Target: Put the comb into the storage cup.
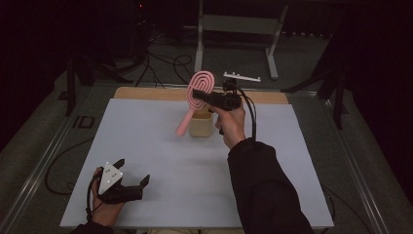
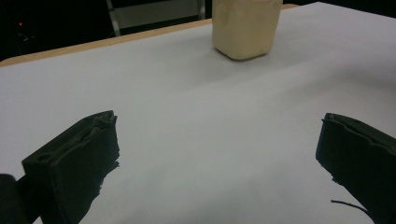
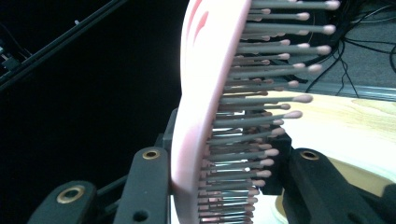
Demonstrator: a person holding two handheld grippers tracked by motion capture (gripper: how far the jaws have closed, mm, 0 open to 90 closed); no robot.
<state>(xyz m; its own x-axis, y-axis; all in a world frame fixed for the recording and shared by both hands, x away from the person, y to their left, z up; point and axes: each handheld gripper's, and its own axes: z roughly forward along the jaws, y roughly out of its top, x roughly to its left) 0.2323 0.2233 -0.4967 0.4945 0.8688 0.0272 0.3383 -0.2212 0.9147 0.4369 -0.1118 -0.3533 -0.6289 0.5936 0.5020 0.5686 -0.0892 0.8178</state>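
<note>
The right gripper (image 1: pixel 198 94) has its jaws closed on the head of a pink hairbrush (image 1: pixel 197 95), held up in the air just above a small cream-coloured cup (image 1: pixel 200 124). In the right gripper view the brush (image 3: pixel 205 93) stands on edge between the two black jaws, one jaw against its smooth pink back and the other in among the bristles. The brush's handle slants down past the cup's left side, its tip close to the white table (image 1: pixel 160 146). The cup stands toward the far edge of the table.

The left gripper (image 1: pixel 131 174) rests well apart from the cup, near the person's own edge of the table. Its jaws stand wide apart with nothing between them, and the left gripper view looks across bare table toward the cup (image 2: pixel 246 28).
</note>
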